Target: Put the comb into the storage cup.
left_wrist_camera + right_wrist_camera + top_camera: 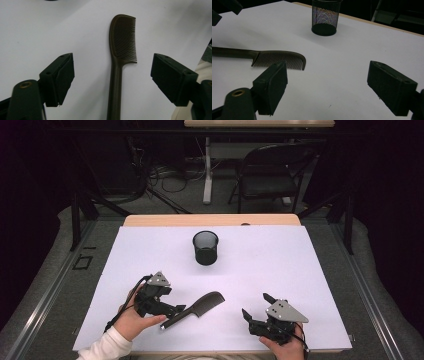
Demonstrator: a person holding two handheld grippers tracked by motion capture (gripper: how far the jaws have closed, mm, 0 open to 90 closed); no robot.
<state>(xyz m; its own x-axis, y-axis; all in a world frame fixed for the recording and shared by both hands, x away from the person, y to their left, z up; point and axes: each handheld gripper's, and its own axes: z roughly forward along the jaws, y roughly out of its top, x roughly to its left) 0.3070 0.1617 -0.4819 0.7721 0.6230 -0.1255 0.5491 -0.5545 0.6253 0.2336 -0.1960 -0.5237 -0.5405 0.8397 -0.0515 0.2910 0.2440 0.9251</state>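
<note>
Near the front-left corner of the desk (pixel 150 245), the left tongs (pixel 176 310) lie low over the white surface, jaws spread wide. The left gripper view shows the comb (pixel 119 62) running straight up the gap between them, its handle centred and neither pad touching it. Nothing is clamped. From the high view the tips seem to sit right at the handle end, though the dark-on-dark overlap there makes contact hard to judge.

The comb (pixel 196 309) itself lies flat on the desk, slanting from its handle near the front edge up to its toothed head, which points toward the middle. Farther back, about the centre of the desk, stands a black mesh cup (pixel 205 247), upright and apart from everything else.

Toward the front-right corner the right tongs (pixel 253 307) rest with jaws also apart and empty, aimed across the desk; the right gripper view has the comb (pixel 277 60) off to one side and the mesh cup (pixel 325 17) beyond.

The step in hand looks like the pick-up of the comb, with the left tongs lined up but not yet closed. The next move calls for closing squarely on the thin handle, low enough to catch it, then lifting it, probably toward the cup.
</note>
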